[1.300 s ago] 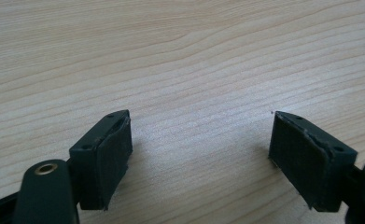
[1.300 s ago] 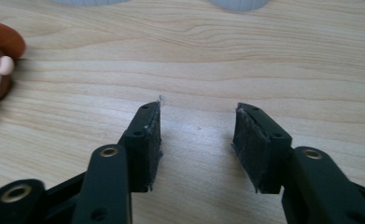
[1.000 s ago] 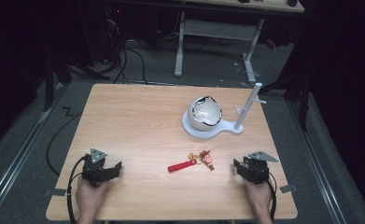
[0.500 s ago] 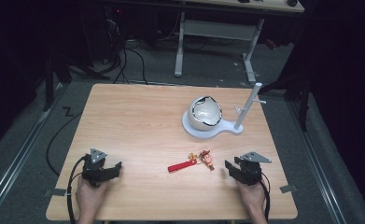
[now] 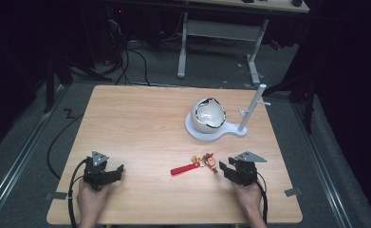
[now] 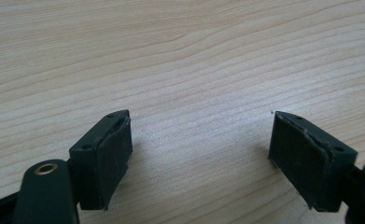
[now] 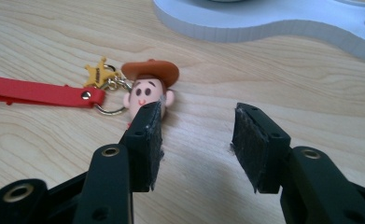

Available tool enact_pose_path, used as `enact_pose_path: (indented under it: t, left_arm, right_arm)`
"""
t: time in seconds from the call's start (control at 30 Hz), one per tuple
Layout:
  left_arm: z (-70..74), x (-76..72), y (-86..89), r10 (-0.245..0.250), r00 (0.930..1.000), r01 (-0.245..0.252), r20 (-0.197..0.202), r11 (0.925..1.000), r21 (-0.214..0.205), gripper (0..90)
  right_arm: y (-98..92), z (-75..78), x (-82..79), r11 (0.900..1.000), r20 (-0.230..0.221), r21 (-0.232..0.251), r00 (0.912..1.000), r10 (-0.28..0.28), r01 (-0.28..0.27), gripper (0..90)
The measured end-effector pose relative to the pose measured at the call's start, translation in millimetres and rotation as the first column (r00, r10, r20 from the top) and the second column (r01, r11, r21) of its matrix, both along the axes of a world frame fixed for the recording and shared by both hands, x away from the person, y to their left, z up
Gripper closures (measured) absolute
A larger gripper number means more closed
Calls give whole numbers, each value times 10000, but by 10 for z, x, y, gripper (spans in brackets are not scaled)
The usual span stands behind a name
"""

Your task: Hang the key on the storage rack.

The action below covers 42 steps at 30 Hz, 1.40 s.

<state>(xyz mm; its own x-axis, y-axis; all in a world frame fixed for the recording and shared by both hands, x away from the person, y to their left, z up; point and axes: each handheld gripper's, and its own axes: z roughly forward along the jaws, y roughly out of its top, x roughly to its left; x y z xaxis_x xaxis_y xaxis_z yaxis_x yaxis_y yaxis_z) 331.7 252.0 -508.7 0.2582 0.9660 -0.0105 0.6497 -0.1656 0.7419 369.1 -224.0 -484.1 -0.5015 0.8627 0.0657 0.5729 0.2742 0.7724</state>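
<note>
Desk (image 5: 140,123) left half and far-left corner were bare wood, open passage. Left gripper (image 6: 199,154) sat near the near-left corner, jaws spread over bare wood. White stand base (image 5: 211,134) with a white ball (image 5: 208,115) on it and an upright white post (image 5: 252,107) blocked the far-right part. Red strap (image 5: 183,168) and cowboy keychain figure (image 7: 148,91) lay near the near edge, right of centre. Right gripper (image 7: 196,144) was just beside the figure, jaws apart, its left jaw partly covering it. Bare strip ran between figure and stand base.
</note>
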Motion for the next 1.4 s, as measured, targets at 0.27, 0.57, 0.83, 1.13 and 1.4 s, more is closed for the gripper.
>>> enact_pose_path:
  t: [0.27, 0.57, 0.83, 1.13, 1.4]
  left_arm:
    - [0, 0, 0, 3, 10000, -3, 2, 10000, -1, 217]
    - [0, 0, 0, -2, 10000, 2, -1, 10000, 0, 217]
    - [0, 0, 0, -6, 10000, 6, -3, 10000, 0, 217]
    - [0, -1, 0, -16, 10000, 16, -3, 10000, 1, 216]
    - [0, -1, 1, -16, 10000, 16, -3, 10000, -2, 216]
  right_arm:
    - [130, 26, 68, 9994, -18, 146, 9995, 329, -329, 526]
    - [235, -16, 175, 9985, -434, 348, 9981, 440, -425, 527]
    - [327, -47, 223, 9984, -445, 56, 9974, 559, -557, 530]
    - [369, -121, 266, 9979, -799, 116, 9948, 637, -630, 525]
    - [405, -158, 284, 9969, -761, 100, 9940, 783, -778, 569]
